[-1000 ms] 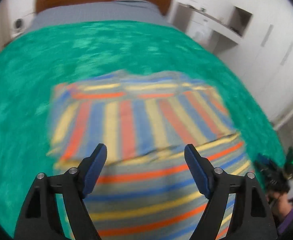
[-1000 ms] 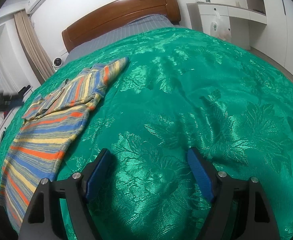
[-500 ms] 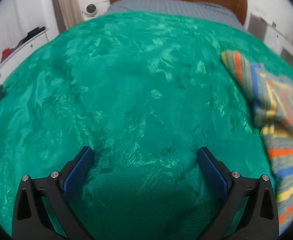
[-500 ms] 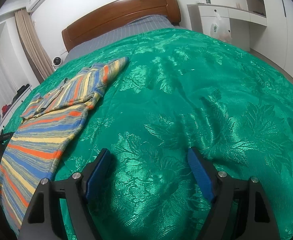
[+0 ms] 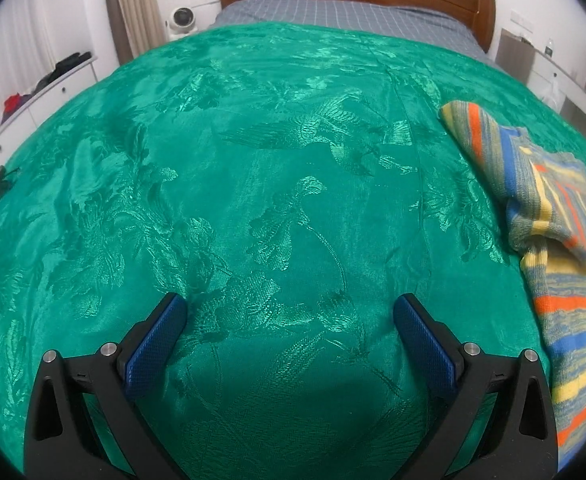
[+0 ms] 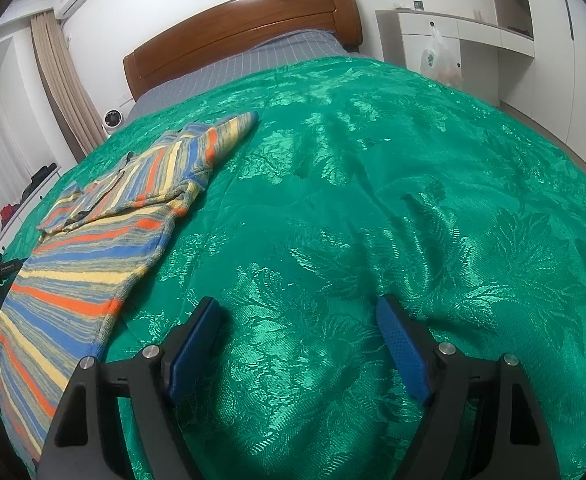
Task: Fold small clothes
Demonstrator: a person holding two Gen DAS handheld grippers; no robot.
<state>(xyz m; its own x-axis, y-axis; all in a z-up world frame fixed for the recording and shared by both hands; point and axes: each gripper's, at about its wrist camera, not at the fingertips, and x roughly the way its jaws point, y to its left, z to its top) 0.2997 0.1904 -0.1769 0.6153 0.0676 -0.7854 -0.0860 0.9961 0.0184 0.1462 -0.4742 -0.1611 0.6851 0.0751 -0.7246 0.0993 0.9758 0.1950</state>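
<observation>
both tools gape empty beside the striped shirt (image 6: pixel 105 240).

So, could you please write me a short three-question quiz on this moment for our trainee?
1. True or false: the left tool is open and holds nothing.
2. In the right wrist view, the striped shirt lies on which side of the right tool: A left, B right, C directly between its fingers?
3. Fill in: the shirt rests on a ____ bedspread.

Key: 1 true; 2 A; 3 green.
</observation>
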